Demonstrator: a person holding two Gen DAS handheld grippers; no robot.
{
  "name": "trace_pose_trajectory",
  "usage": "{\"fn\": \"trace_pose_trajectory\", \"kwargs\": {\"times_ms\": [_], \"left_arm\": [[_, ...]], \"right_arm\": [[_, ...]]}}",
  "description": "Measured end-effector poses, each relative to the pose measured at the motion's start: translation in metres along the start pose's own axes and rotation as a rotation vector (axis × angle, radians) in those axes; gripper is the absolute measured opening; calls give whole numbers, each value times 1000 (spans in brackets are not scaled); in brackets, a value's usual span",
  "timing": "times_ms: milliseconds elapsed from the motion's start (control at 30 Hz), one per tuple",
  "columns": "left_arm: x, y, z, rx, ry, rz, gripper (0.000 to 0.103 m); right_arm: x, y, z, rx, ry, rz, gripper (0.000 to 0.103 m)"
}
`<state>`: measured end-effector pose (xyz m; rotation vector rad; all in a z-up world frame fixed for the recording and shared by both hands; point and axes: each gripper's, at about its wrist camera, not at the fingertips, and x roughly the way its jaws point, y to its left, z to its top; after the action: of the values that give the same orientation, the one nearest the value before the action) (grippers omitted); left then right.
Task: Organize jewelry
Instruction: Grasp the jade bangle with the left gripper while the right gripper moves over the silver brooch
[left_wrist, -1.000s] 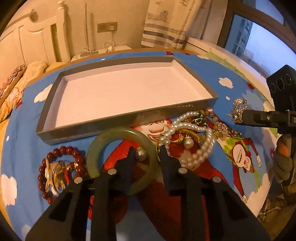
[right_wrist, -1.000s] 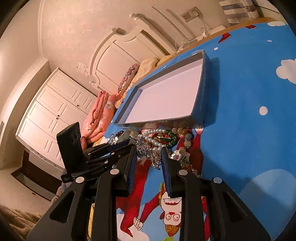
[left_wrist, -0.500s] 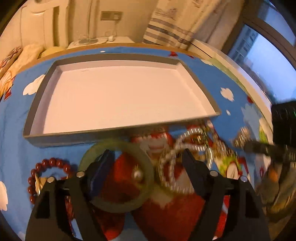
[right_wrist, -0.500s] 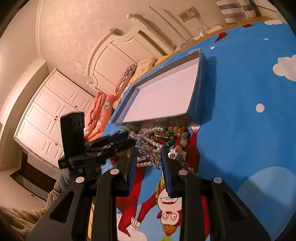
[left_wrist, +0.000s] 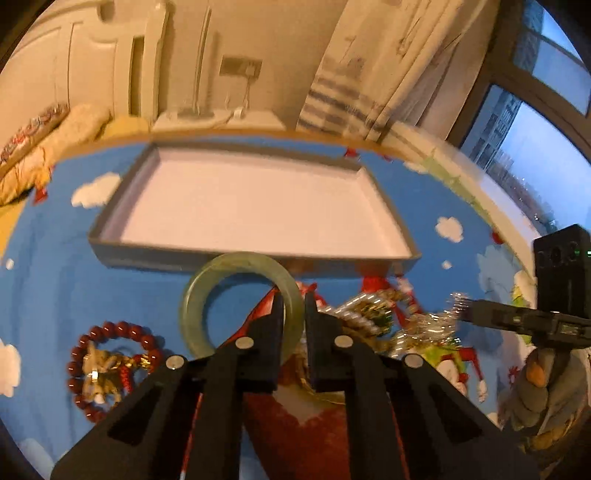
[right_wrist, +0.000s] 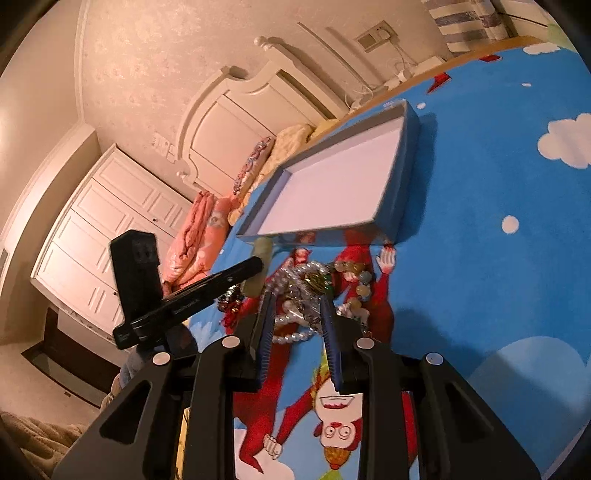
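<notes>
In the left wrist view my left gripper (left_wrist: 293, 310) is shut on the right side of a pale green jade bangle (left_wrist: 207, 280), held up in front of the grey tray (left_wrist: 255, 256) with a white floor. A red bead bracelet (left_wrist: 110, 363) lies at lower left. A tangle of pearl strands and gold pieces (left_wrist: 369, 314) lies to the right. In the right wrist view my right gripper (right_wrist: 297, 314) is shut on a silver sparkly chain piece (right_wrist: 306, 308), above the pearl and bead pile (right_wrist: 317, 277). The left gripper (right_wrist: 236, 275) shows there with the bangle (right_wrist: 260, 249).
The jewelry lies on a blue cartoon-print cover (right_wrist: 498, 258) with white clouds. A headboard, pillows (left_wrist: 55, 133) and a wall socket are beyond the tray. A window (left_wrist: 524, 122) is at the right. The right gripper's body (left_wrist: 554, 280) sits at the right edge.
My left gripper opened wide, then shut on the jade bangle and lifted it toward the tray. My right gripper stays shut on the silver piece, shifted slightly.
</notes>
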<state>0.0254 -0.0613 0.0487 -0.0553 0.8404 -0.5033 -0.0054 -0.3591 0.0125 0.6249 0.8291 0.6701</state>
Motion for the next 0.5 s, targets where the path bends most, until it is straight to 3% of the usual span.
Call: {"fn": "trace_pose_trajectory", "kwargs": {"times_ms": [333, 467, 500], "left_arm": [[-39, -1, 12, -9, -97, -13, 11], [-46, -2, 21, 21, -110, 7, 11], [-46, -1, 23, 24, -112, 8, 11]], "right_arm": [[9, -3, 5, -4, 21, -88, 27], [22, 16, 5, -145, 58, -183, 60], [27, 22, 4, -183, 70, -195, 60]]}}
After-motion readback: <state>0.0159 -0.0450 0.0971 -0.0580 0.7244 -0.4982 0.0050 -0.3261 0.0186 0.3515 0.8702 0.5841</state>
